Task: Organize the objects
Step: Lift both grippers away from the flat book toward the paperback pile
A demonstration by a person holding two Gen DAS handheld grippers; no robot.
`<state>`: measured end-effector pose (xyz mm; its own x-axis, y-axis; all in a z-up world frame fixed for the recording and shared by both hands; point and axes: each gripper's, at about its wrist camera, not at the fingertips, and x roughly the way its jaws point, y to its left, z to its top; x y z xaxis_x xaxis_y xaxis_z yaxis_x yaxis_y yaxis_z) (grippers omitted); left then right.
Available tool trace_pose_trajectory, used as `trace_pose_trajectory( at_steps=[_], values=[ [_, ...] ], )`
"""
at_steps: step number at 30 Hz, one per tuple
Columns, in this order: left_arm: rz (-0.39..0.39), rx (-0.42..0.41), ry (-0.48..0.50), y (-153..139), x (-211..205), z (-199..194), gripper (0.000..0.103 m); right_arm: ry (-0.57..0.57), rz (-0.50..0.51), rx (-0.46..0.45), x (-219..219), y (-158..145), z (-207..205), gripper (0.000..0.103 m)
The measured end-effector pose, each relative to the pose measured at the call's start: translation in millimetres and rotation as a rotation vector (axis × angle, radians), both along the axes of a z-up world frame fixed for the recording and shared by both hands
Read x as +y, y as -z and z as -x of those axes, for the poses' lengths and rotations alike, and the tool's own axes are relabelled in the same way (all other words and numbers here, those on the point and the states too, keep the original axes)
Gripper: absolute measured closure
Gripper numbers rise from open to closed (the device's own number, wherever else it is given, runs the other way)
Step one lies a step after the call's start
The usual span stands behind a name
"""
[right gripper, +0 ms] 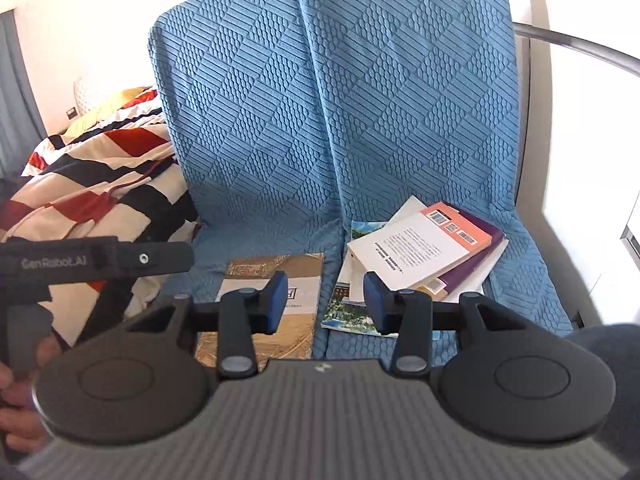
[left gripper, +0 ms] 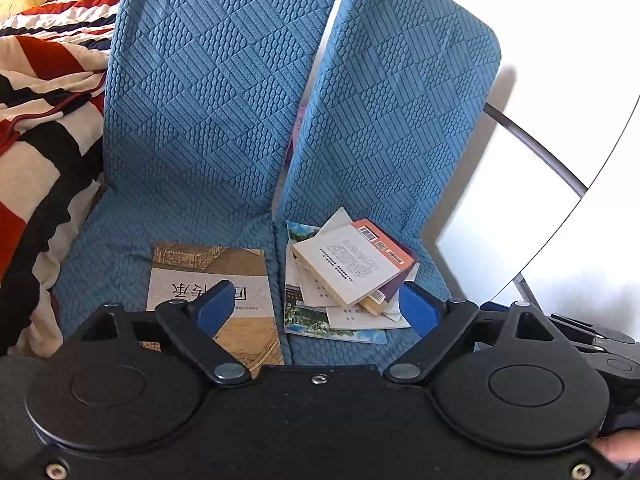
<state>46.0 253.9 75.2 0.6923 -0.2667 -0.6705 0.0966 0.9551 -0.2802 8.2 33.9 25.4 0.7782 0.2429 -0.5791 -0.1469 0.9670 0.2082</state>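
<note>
Two blue quilted seats (left gripper: pixel 192 128) side by side, backs upright, cushions meeting at a seam down the middle. Striped red, black and white blanket (left gripper: pixel 44 128) bunched against the left seat's left edge. On the left cushion, near its front edge and just beside the seam, one large tan book (left gripper: pixel 240 264) lying flat, cover up. On the right cushion (right gripper: pixel 532 280), toward its front and close to the seam, a loose pile of books (left gripper: pixel 348 276): a white-backed paperback with an orange barcode strip on top and askew, a purple cover and thin booklets fanned beneath, a landscape-printed sheet at the bottom. Left gripper (left gripper: pixel 316 308) above the front edge over the seam, blue pads spread wide, nothing between them, touching neither book nor pile. Right gripper (right gripper: pixel 326 300) likewise above the front edge, pads partly apart, gripping nothing, gap empty.
</note>
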Motion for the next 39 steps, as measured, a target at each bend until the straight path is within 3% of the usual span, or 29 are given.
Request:
trace_pose_trajectory(
  at_steps=[11,22,26,34,39],
  values=[
    [0.012,0.005,-0.007,5,-13,-14,0.001,0.046,0.008,-0.006,-28,5,0,0.054],
    [0.0,0.0,0.031,8,-39,-21,0.001,0.085,-0.001,-0.01,-56,12,2,0.054],
    [-0.008,0.004,0.05,12,-51,-22,0.001,0.106,-0.001,-0.013,-66,16,3,0.045],
    [-0.023,0.009,0.048,20,-70,-27,0.001,0.141,0.011,-0.011,-85,26,4,0.045],
    [-0.009,0.024,0.054,29,-82,-31,0.001,0.163,-0.027,0.002,-100,35,3,0.02]
  ],
)
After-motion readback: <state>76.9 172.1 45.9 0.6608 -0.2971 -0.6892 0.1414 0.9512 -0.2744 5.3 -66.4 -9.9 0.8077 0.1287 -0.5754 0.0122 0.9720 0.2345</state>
